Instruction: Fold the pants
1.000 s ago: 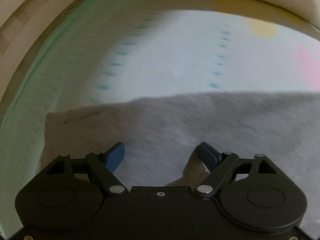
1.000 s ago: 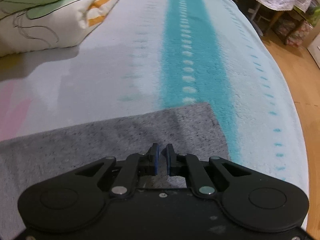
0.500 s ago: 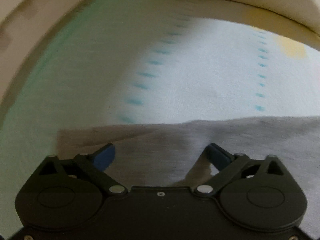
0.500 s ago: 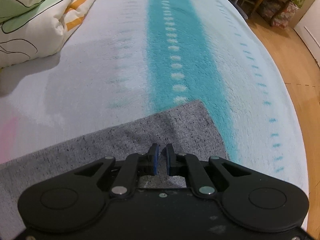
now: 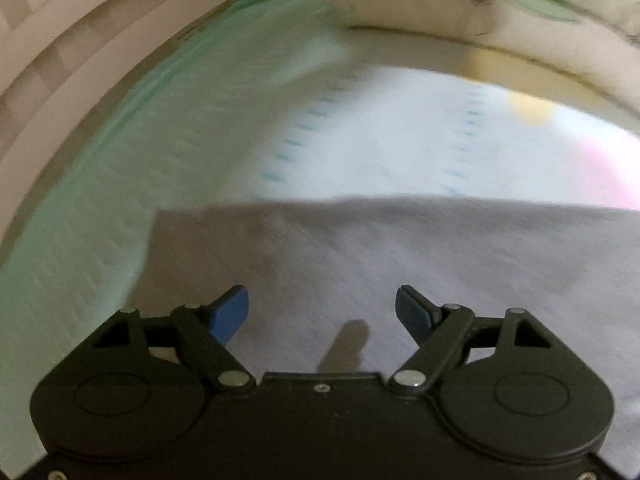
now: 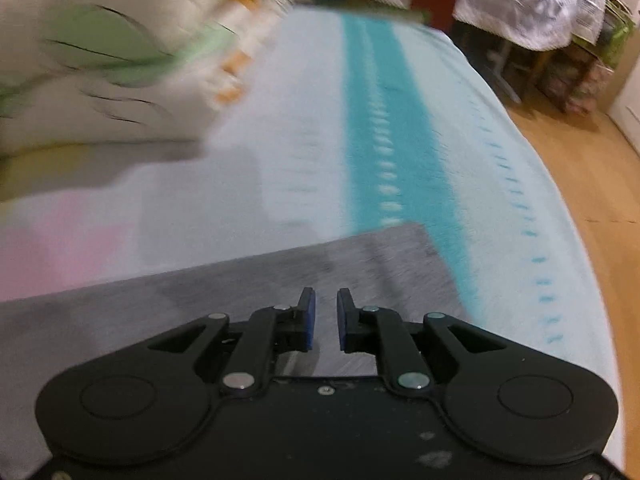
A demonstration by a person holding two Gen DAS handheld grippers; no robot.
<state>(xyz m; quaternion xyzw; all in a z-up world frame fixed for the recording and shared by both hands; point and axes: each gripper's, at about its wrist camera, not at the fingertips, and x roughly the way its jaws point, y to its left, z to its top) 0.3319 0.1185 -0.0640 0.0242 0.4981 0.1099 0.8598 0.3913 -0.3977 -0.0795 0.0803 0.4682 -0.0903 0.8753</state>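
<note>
Grey pants (image 5: 400, 248) lie flat on the bed, folded into a long band with a straight far edge. In the left wrist view my left gripper (image 5: 322, 312) is open above the cloth near its left end and holds nothing. In the right wrist view the pants (image 6: 240, 280) end at a corner on the teal stripe. My right gripper (image 6: 323, 318) hovers just over that end with its jaws a small gap apart, and nothing shows between the blue pads (image 6: 309, 316).
The bed sheet (image 6: 280, 168) is pale with a teal stripe and dotted lines. A rolled duvet (image 6: 100, 60) with green leaf print lies at the far side, also in the left wrist view (image 5: 460, 12). Wooden floor (image 6: 580, 168) and covered furniture (image 6: 520, 8) lie right of the bed.
Both grippers have lifted and pulled back from the pants. The right jaws have parted slightly. The views are blurred by motion.
</note>
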